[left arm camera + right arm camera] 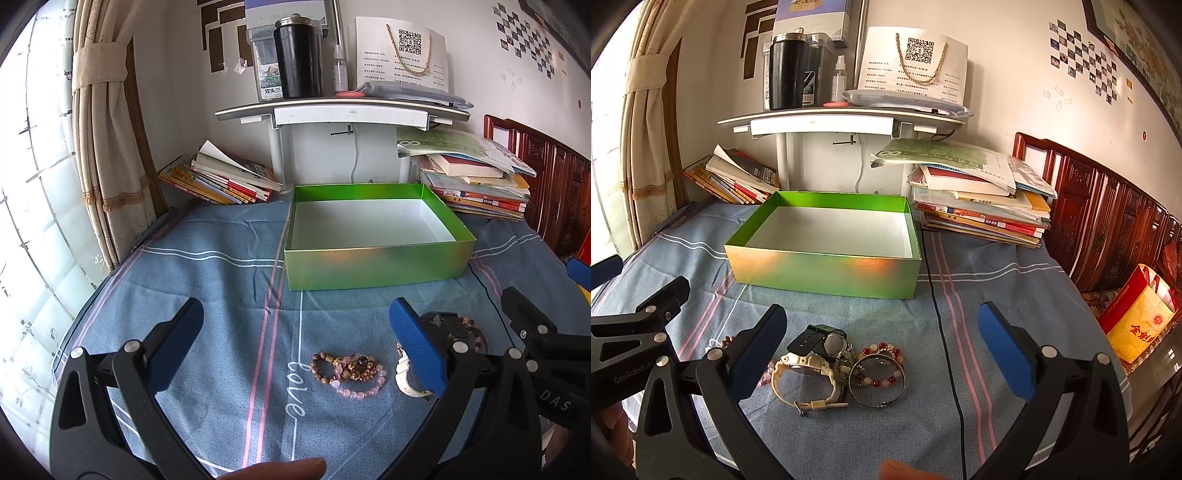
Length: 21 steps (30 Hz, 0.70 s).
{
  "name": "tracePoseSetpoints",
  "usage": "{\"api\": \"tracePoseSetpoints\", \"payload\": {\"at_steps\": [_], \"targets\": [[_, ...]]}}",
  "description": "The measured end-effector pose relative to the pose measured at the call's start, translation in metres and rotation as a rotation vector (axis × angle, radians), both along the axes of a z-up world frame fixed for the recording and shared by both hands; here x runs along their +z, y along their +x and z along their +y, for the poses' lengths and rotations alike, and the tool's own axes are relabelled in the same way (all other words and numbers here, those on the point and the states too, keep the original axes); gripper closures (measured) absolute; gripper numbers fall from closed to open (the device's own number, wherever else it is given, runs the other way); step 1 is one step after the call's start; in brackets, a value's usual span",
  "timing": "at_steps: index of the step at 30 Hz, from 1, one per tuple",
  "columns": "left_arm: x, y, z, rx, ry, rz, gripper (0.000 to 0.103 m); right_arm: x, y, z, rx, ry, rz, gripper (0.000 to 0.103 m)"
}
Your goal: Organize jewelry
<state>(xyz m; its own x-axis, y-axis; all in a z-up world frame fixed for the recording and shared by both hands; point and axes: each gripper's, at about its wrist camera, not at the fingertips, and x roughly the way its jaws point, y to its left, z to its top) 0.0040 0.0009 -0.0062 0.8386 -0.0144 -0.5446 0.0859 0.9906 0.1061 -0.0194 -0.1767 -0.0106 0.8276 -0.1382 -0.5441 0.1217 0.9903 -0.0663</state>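
Note:
An empty green box point(373, 262) with a white inside stands on the blue cloth; it also shows in the right wrist view point(827, 271). In front of it lie a brown bead bracelet point(327, 365), a pink bead bracelet point(364, 386), a white watch point(805, 380), a black watch point(822, 339), a red bead bracelet point(882, 365) and a metal bangle point(877, 387). My left gripper point(295, 350) is open above the bead bracelets. My right gripper point(882, 350) is open above the watches and bangle. Both are empty.
Stacks of books point(221, 177) point(982, 206) flank a white stand point(340, 110) behind the box. A black cable point(945, 332) runs across the cloth right of the jewelry. A curtain point(107, 147) hangs at left, a wooden headboard point(1108, 221) at right.

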Motion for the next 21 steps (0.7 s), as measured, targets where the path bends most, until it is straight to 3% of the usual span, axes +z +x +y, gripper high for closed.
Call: {"api": "tracePoseSetpoints", "payload": {"at_steps": [21], "targets": [[-0.0019, 0.0022, 0.0042, 0.005, -0.009, 0.012, 0.003, -0.0044, -0.0007, 0.0019, 0.001, 0.0, 0.003, 0.002]]}}
